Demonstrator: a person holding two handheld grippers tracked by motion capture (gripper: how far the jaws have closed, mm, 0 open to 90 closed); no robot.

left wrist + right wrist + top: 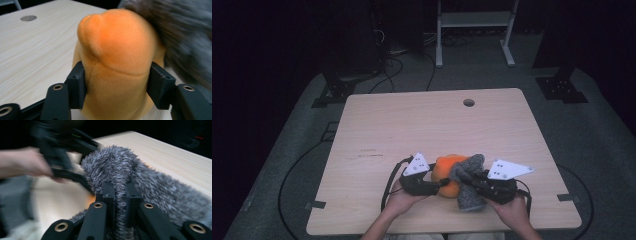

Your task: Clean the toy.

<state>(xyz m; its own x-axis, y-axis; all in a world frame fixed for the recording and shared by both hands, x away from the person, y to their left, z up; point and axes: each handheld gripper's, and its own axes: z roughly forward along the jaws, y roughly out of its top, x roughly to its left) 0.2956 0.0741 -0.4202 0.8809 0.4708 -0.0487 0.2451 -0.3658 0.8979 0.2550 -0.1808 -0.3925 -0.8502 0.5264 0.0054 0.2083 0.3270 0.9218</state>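
Plainly, both hands were working on one bundle at the near edge.
Left jaws: the left gripper (116, 85) had its jaws clamped on either flank of an orange plush toy (117, 57), the pads dented into the soft pile.
Right jaws: the right gripper (119, 195) had its jaws drawn close together, pinching a ridge of shaggy grey fabric (150, 187) between them.
Where the things were: from the high view the orange plush toy (448, 172) sat on the surface (412, 125) between the two grippers, and the shaggy grey fabric (469, 182) lay draped against its right side, touching it and partly over it.
Hands: the left gripper (434, 186) came in from the left of the toy, the right gripper (469, 184) from the right; the hands behind them rested close to the near edge.
Step in hand: most likely the toy was being held steady while the grey fabric was worked over or off it; which of the two the pictures could not settle.
Next move: it called for the left grip to stay firm while the right pulled the pinched fold along the toy, without letting the fluffy pile slip out.
Background: a round hole (469, 102) in the far part of the surface, well apart from the work.
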